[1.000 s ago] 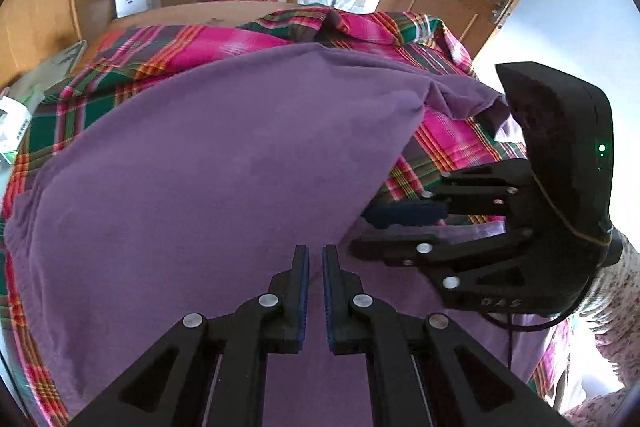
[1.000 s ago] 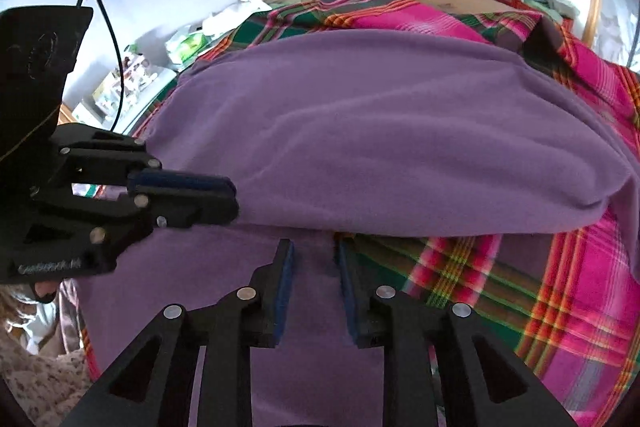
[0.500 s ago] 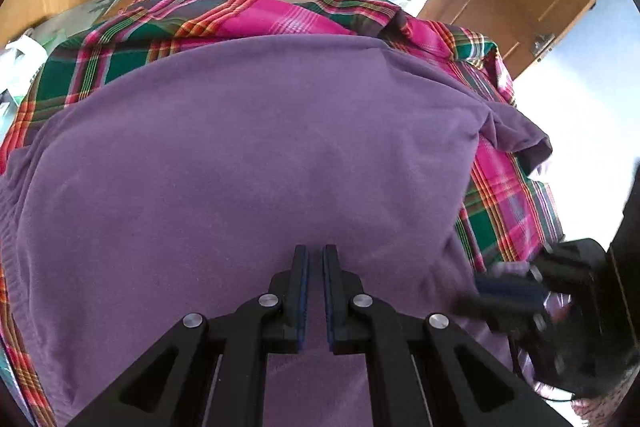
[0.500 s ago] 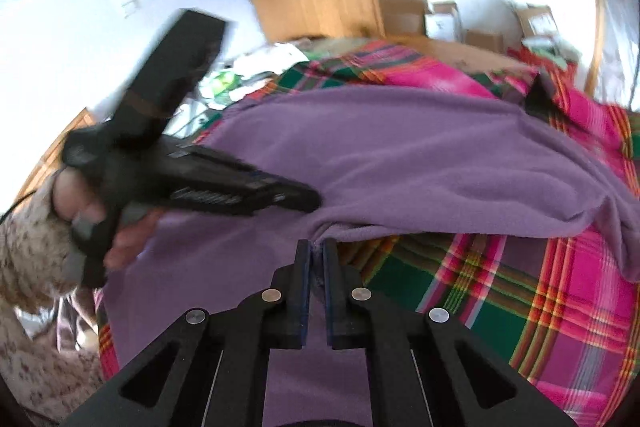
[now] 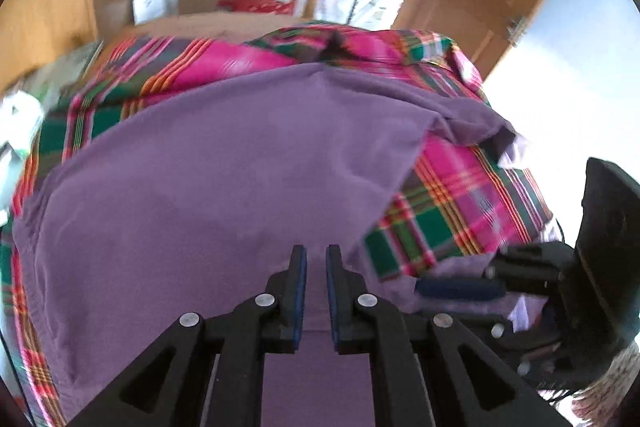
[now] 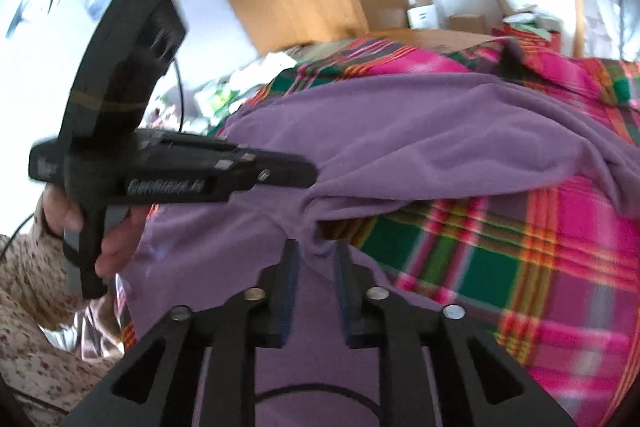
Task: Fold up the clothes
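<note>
**Purple garment half-folded on plaid blanket, both grippers at its near edge**

While the purple garment (image 5: 208, 195) is lying across the centre of the left-wrist frame on a plaid blanket (image 5: 452, 211), the left gripper (image 5: 316, 267) is sitting at bottom centre with its jaws nearly together and purple cloth running up between them. Whether it is actually pinching that cloth, I cannot tell. Right of it, at the lower right edge, the right gripper (image 5: 460, 289) is showing side-on over the cloth.

From the right wrist, the right gripper (image 6: 316, 259) is sitting at bottom centre, jaws parted, a bunched fold of the garment (image 6: 420, 131) lying in the gap. At centre left, the left gripper (image 6: 296, 173) is reaching to the garment's folded edge, held by a hand (image 6: 80, 223). Blanket (image 6: 520, 267) is filling the lower right. Both views are motion-blurred.
</note>
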